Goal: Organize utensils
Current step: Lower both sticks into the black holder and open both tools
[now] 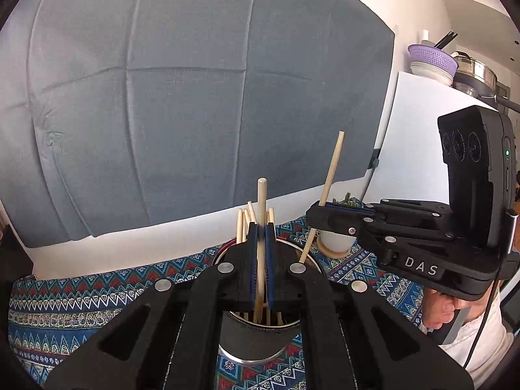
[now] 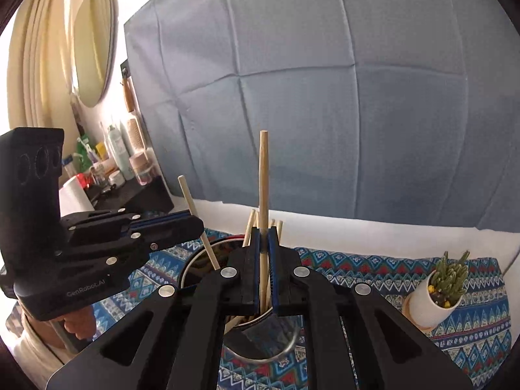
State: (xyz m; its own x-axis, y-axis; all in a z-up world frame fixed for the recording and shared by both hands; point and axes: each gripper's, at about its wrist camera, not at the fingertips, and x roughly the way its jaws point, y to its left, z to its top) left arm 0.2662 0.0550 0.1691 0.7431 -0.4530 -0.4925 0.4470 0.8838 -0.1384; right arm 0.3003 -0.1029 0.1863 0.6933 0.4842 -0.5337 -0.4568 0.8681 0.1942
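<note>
The right hand-held gripper (image 1: 320, 209) carries the letters "DAS" in white on the side of its black body, and the left hand-held gripper (image 2: 196, 222), seen from the right wrist view, reads "GenRobot.AI" on its lower housing.

Everything sits around a round metal container (image 2: 191, 266) standing on the patterned blue cloth of the tabletop (image 2: 471, 331). A cluster of wooden chopsticks (image 1: 243, 221) stands in the container, leaning toward its far rim.

The left hand-held gripper is pressed together on a single wooden chopstick (image 1: 261, 227), pinched between the blue pads (image 1: 252, 253). That stick stands nearly upright over the container's mouth, its rounded top well above the fingertips and its lower end reaching down inside the container among the others.

The right hand-held gripper reaches in level from the right of the container, fingers lying flat, and is clamped on a second chopstick (image 1: 331, 169). This one tilts, its top leaning away from the container to the right, its lower end dipping to the container's right rim. From the right wrist view the same stick (image 2: 264, 178) runs straight up between the blue pads (image 2: 256, 253), directly above the container.

A bare hand (image 1: 438, 312) grips the handle beneath the right gripper; another hand (image 2: 76, 325) shows beneath the left one.

A small white pot with a green cactus (image 2: 435, 295) stands on a wooden coaster to the right of the container. A grey-blue cloth backdrop (image 1: 195, 97) hangs behind the container.
</note>
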